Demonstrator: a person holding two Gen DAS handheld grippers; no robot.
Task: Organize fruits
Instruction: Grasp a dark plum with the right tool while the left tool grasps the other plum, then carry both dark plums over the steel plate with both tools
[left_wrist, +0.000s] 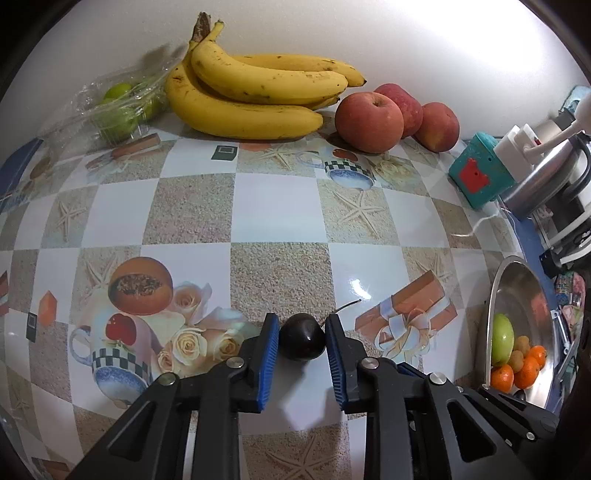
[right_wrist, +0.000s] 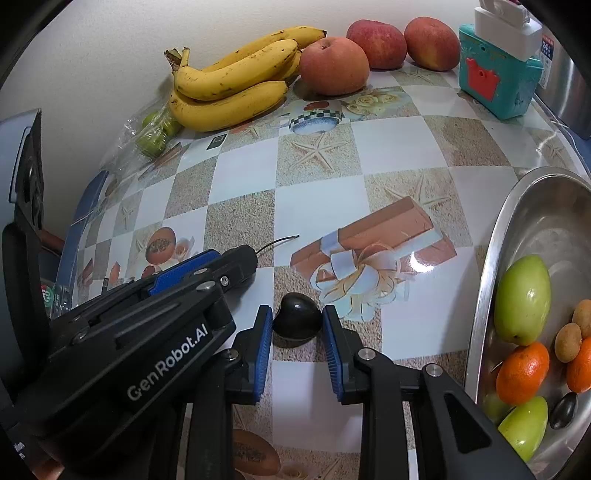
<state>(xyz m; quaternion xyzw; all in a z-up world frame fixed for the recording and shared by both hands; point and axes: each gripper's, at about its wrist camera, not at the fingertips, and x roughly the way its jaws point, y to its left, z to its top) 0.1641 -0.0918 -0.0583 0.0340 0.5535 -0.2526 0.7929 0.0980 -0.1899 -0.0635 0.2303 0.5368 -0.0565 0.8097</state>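
Both the left gripper (left_wrist: 302, 341) and the right gripper (right_wrist: 297, 325) are pinching dark cherries (left_wrist: 302, 341) off the table (left_wrist: 273, 206), while the steel bowl (right_wrist: 491, 258) is already holding several fruits and the bananas (left_wrist: 255, 92) and apples (left_wrist: 369, 122) are still waiting.

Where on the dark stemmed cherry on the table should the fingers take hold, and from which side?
Grip the stemmed cherry across its round body, coming steeply from above with one finger on each flank. It lies low on the flat table with both flanks free, and its thin stem sticks out to the right, so keep that outside the pads. The left gripper sits that way.
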